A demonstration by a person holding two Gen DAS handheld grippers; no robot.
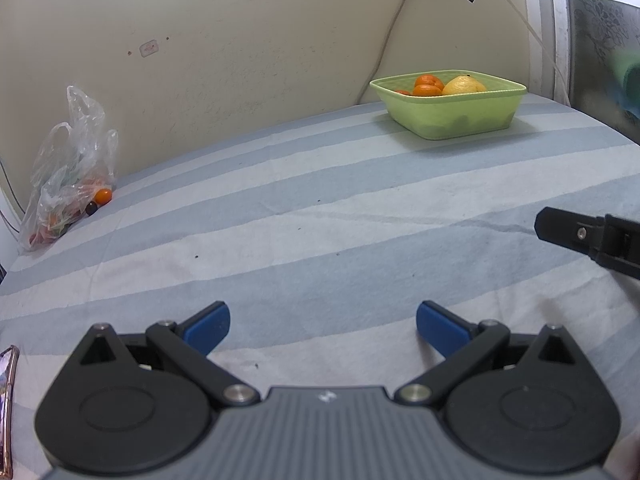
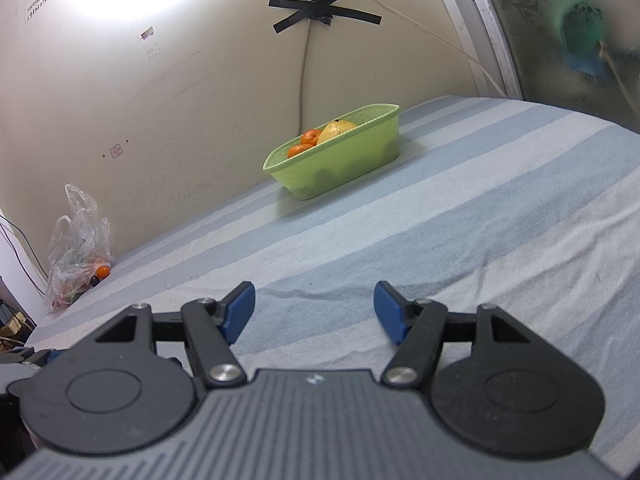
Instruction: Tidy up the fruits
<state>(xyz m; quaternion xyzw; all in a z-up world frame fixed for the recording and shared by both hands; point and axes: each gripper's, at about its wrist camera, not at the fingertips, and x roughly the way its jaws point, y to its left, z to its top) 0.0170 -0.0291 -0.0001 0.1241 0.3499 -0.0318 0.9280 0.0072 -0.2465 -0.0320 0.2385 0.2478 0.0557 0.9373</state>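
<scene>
Striped blue-and-white bedsheet (image 1: 320, 216) fills the view, running back to the cream wall (image 1: 240, 40), and on it near that wall sits the green basket (image 1: 452, 120) with oranges (image 1: 429, 80) and 1 yellow fruit (image 1: 464, 85) inside. Far off at the sheet's left edge slumps a clear plastic bag (image 1: 68, 176), 1 small orange fruit (image 1: 104, 196) at its mouth. Both tools hover over bare sheet, left gripper (image 1: 323, 326) and right gripper (image 2: 314, 312), jaws apart, nothing between the blue pads.
</scene>
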